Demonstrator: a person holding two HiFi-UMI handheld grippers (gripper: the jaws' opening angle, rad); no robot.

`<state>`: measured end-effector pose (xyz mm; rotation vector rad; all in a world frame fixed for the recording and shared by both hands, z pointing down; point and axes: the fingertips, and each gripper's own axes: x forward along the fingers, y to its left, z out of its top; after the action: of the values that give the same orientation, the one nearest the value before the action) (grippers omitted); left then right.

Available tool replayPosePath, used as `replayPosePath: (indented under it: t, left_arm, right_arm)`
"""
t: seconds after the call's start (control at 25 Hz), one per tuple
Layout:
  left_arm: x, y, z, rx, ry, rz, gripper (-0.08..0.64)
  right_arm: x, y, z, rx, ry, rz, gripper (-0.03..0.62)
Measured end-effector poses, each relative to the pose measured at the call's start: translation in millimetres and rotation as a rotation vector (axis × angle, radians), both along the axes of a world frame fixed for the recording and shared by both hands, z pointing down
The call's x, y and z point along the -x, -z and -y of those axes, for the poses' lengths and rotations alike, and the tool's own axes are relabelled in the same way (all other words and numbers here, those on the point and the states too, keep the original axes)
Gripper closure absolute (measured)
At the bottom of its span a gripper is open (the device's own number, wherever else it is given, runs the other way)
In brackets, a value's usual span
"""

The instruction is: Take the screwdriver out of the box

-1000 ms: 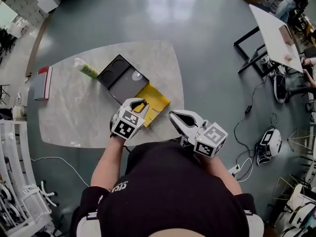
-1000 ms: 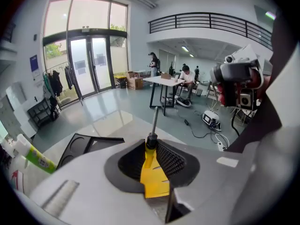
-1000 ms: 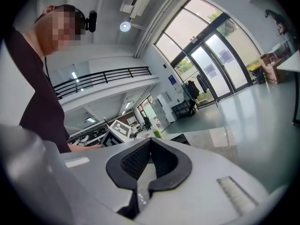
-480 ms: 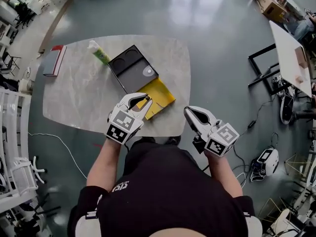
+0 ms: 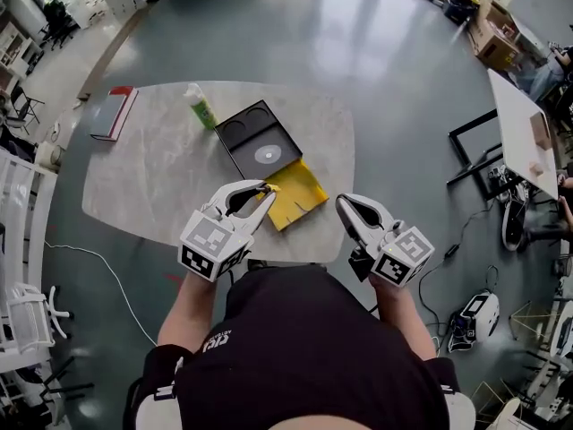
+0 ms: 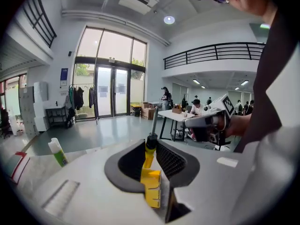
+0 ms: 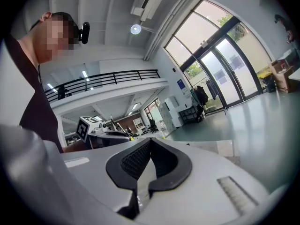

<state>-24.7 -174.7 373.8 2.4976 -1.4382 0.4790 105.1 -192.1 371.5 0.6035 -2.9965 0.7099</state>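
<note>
**Yellow-handled screwdriver in left gripper, clear of the box**

Left gripper (image 6: 151,144): jaws partly closed, pads pressing on the screwdriver (image 6: 147,160). Slim yellow handle, a wider grooved yellow block at the butt end. A black collar sits at the jaw tips, and a thin grey metal shaft stands up beyond them. From the head view the left gripper (image 5: 264,191) holds the screwdriver (image 5: 269,187) above the near edge of the table (image 5: 143,177). It is just beside the yellow flap (image 5: 303,195) and lifted free of the box (image 5: 286,146).

Right gripper (image 7: 150,139): jaws together, nothing between them. It hangs off the table's near right edge (image 5: 345,206), apart from the box.

Print: black-and-white square markers on each gripper's cube. Label on the green bottle (image 5: 201,108) too small to read.

Box: black, open, two round recesses at the far end, a pale disc on its floor. Yellow flap joins its near side. Bottle stands just beyond the box's far corner. Red-and-grey book (image 5: 114,113) lies at the table's far left edge. Table top pale marble.
</note>
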Motion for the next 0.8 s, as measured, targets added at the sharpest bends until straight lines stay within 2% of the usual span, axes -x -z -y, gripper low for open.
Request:
replayPosePath:
  t: [0.44, 0.64, 0.8]
  left_arm:
    - [54.0, 51.3, -18.3, -0.16, 0.021, -0.026, 0.487]
    - [68.1, 64.1, -18.9, -0.21, 0.059, -0.091, 0.488]
    - [80.2, 62.8, -19.1, -0.22, 0.113, -0.137, 0.487]
  right_arm:
    - [47.1, 25.5, -11.6, -0.077, -0.034, 0.007, 0.58]
    - [54.1, 39.2, -15.4, -0.101, -0.031, 0.032, 0.58]
    - [54.2, 50.4, -15.8, -0.134, -0.039, 0.046, 0.58]
